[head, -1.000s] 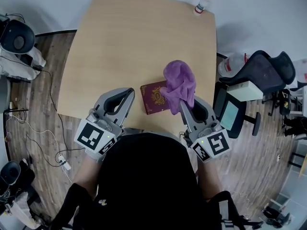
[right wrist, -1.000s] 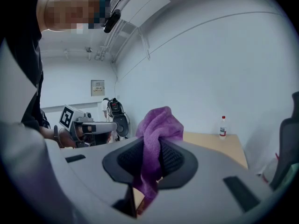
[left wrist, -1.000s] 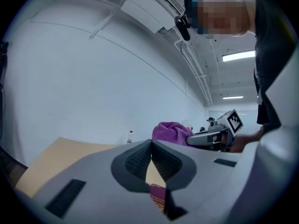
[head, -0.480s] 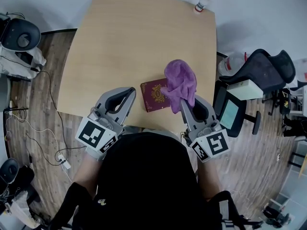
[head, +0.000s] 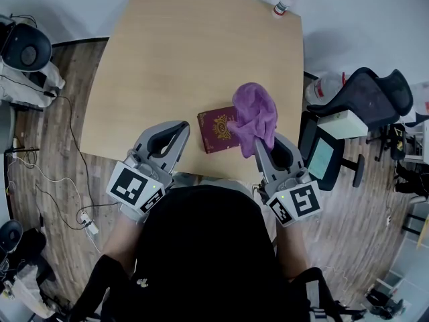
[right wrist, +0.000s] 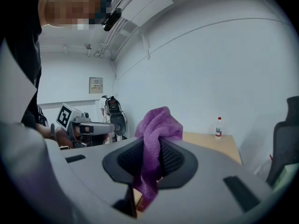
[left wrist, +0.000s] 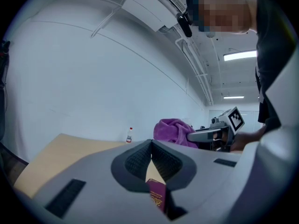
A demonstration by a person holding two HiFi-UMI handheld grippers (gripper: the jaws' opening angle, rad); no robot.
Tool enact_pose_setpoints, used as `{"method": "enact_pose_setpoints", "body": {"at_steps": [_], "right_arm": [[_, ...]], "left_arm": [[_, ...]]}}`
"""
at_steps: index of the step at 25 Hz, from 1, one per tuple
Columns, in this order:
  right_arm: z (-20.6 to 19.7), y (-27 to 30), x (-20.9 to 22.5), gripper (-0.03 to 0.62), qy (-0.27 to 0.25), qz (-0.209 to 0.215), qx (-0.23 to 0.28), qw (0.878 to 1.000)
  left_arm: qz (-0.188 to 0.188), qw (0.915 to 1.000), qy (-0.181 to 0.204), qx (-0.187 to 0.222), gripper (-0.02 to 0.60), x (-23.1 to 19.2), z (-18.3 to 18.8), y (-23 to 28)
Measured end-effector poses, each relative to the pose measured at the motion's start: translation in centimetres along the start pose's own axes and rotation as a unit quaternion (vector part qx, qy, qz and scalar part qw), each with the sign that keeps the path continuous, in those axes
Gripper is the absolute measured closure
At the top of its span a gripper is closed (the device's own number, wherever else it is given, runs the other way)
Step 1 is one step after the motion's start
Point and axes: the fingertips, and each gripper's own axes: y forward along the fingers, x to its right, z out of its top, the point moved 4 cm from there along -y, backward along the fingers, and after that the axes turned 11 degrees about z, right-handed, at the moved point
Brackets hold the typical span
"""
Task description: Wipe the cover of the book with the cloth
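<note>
Where the head view looks down, book [head: 215,131]: flat on the surface [head: 174,59], near its front edge.
Cloth [head: 255,113]: purple, bunched, overlapping the book's right side.
Right tool [right wrist: 150,155]: own view shows jaws clamped on the cloth.
Left tool [left wrist: 151,146]: own view shows tips pressed together, empty; book beyond them.

A pale wooden table [head: 181,52] with rounded corners stands on a floor [head: 53,146] of grey-brown planks. A plain white wall [left wrist: 70,78] rises beyond its far edge. A small clear bottle [head: 283,4] with a red cap stands at the table's far right corner. Off the right edge sits a black office chair [head: 369,96]. Off the left edge, white cables [head: 40,176] trail across the floor. Strip lights [left wrist: 240,55] glow on the ceiling.
</note>
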Motion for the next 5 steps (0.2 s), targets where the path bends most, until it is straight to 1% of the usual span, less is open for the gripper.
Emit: {"method": "enact_pose_setpoints", "body": {"at_steps": [5], "right_arm": [[-0.21, -0.53, -0.12, 0.51, 0.002, -0.006, -0.002, 1.0]], "left_arm": [[0.0, 1.0, -0.001, -0.003, 0.561, 0.2, -0.16, -0.49]]}}
